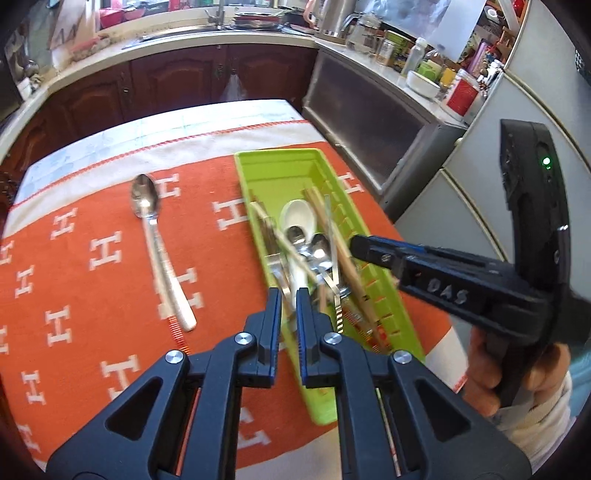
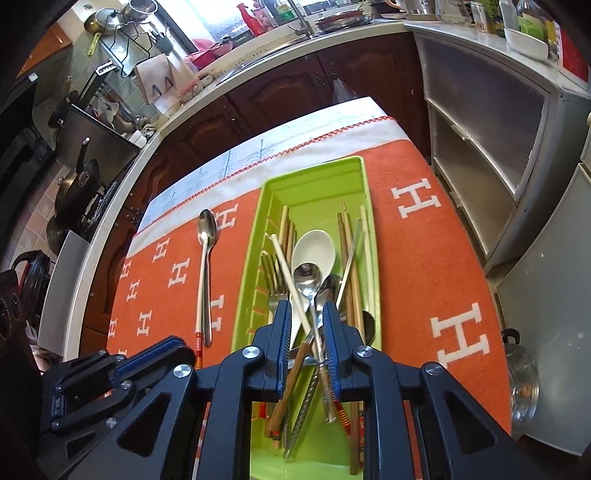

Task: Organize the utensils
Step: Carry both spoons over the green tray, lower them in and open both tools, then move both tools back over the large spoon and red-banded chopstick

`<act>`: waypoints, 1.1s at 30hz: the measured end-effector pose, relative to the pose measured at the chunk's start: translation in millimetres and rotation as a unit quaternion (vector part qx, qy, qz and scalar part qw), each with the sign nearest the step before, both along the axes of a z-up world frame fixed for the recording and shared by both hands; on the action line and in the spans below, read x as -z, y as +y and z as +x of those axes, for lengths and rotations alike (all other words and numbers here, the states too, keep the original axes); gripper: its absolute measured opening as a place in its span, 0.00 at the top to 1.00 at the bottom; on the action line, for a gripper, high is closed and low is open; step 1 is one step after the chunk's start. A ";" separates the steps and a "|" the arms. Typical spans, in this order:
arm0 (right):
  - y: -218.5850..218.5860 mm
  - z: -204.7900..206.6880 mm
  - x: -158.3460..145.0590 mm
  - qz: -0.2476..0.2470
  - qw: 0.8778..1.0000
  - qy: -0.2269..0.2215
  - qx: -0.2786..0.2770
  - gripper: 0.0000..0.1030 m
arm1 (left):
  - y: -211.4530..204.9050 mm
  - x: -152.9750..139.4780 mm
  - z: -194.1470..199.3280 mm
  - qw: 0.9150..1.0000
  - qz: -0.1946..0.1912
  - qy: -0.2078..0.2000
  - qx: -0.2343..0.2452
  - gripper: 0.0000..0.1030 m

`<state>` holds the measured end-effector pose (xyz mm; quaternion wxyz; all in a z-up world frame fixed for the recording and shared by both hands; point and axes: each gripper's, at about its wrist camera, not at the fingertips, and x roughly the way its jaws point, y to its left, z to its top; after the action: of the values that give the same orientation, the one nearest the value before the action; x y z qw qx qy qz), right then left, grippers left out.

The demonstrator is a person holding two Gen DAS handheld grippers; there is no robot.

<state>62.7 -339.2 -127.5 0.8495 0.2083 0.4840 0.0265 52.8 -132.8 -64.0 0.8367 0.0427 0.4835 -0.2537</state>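
A lime green utensil tray (image 1: 277, 162) (image 2: 314, 177) lies on the orange cloth. It holds chopsticks, forks, metal spoons and a white ceramic spoon (image 1: 297, 221) (image 2: 314, 247). A metal spoon (image 1: 146, 201) (image 2: 207, 229) and one chopstick (image 2: 199, 317) lie on the cloth left of the tray. My left gripper (image 1: 287, 299) hovers over the tray's near left side, jaws a narrow gap apart, nothing clearly held. My right gripper (image 2: 306, 314), also seen in the left wrist view (image 1: 360, 247), is open above the tray with utensils showing between its fingers.
The orange cloth with white H marks (image 1: 92, 258) (image 2: 424, 258) covers the table. A kitchen counter with sink (image 1: 221, 29), dark wood cabinets (image 1: 177, 77) and a metal cabinet (image 2: 498, 147) stand beyond. A lidded pot (image 2: 522, 387) is at the right.
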 end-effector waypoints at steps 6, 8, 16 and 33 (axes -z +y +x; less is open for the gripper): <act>16.7 -11.4 -18.2 -0.009 1.000 -0.013 -0.017 0.83 | 42.9 -8.7 -5.9 1.000 0.014 -0.002 -0.028 0.94; 22.9 -13.7 -24.9 -0.012 1.000 -0.016 -0.023 0.83 | 56.5 -12.2 -6.4 0.999 0.017 -0.004 -0.039 0.91; 63.4 -7.6 -46.0 -0.028 0.997 -0.020 -0.063 0.83 | 123.7 -39.6 -3.5 0.995 0.025 -0.044 -0.089 0.69; 167.4 84.0 -49.5 -0.062 0.990 0.019 -0.128 0.74 | 191.1 -42.3 66.9 0.989 0.039 -0.043 -0.133 0.69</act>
<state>146.7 -171.7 -78.0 0.8412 0.0921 0.5232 0.1008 119.8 58.4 -21.7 0.8806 0.0220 0.4580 -0.1193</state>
